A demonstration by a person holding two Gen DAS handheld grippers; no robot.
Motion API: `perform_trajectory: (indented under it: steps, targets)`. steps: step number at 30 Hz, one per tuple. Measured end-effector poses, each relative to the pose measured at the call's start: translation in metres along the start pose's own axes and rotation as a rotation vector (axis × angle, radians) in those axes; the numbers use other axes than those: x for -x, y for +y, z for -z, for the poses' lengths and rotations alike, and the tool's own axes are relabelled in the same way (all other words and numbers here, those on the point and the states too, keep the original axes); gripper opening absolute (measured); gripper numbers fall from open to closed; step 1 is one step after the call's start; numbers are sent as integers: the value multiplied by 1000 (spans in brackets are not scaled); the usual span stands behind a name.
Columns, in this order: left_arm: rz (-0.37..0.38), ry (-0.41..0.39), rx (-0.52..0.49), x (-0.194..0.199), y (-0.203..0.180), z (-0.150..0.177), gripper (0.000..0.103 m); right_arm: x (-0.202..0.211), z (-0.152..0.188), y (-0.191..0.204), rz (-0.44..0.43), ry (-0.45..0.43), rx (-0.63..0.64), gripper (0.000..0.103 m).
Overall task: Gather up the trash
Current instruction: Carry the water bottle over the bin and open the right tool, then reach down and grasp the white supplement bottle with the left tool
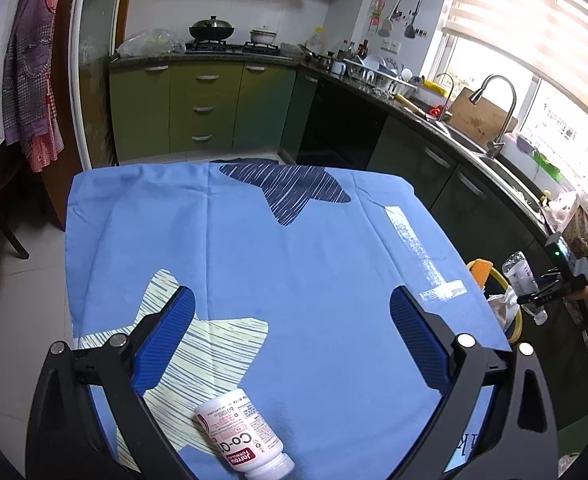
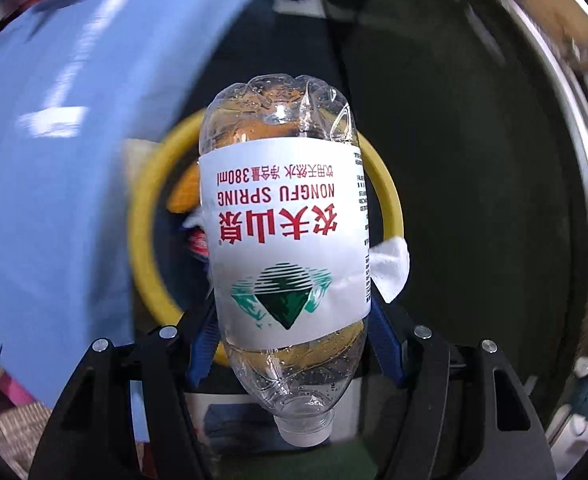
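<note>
A white pill bottle (image 1: 246,436) with a red label lies on its side on the blue cloth (image 1: 294,240), low between the fingers of my left gripper (image 1: 292,294), which is open and touches nothing. Past the table's right edge, my right gripper (image 1: 549,288) holds a clear plastic water bottle (image 1: 519,280) above a yellow-rimmed bin (image 1: 515,320). In the right wrist view the gripper (image 2: 294,320) points down, shut on the water bottle (image 2: 286,216), cap toward the camera. The bin's yellow rim (image 2: 142,240) lies directly below, with trash inside.
The bin holds an orange item (image 2: 184,188) and white tissue (image 2: 389,268). The blue cloth (image 2: 54,140) hangs beside the bin. Dark green cabinets (image 1: 413,168), a counter with sink and faucet (image 1: 497,120) run along the right. A chair (image 1: 2,220) stands at left.
</note>
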State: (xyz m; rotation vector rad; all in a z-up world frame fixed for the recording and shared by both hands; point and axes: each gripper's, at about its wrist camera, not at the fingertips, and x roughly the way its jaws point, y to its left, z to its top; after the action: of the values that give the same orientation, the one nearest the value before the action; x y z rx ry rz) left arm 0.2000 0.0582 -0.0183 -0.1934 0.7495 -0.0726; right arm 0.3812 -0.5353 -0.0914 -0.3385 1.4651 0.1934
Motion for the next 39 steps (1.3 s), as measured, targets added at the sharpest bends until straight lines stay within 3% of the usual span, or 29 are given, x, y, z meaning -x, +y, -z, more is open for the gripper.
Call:
perform_trajectory:
  steps: [7,9,11,14,19,23,26,29,34,39]
  targets:
    - [-8,38,-5,-8,-1,2,93,-19,-26,-33,-47,21,-86,66]
    - [-9,47,-14,-9,-3,4,93,-17,-26,-39,-35,18,-88,79]
    - [-13,57,-24,-8,-6,7,93,-11,-19,-45,-20,0,-88,81]
    - [-19,71,-32,-7,-7,10,93,6,-13,-22,0,-25,-109,81]
    - [-29,85,-33,-3,-6,15,93,28,0,-21,9,-87,-146,81]
    - [-33,119,-22,-2,-2,22,93,51,24,-6,-71,-185,-161,81]
    - [-39,192,7,-10,4,31,94,63,46,14,-146,-259,-153,81]
    - [-57,316,45,-23,13,43,94,73,76,42,-247,-328,-129,81]
    - [-61,521,125,-47,25,60,94,62,93,84,-333,-347,-74,81]
    - [-90,617,156,-70,26,70,93,54,103,117,-378,-377,-24,81]
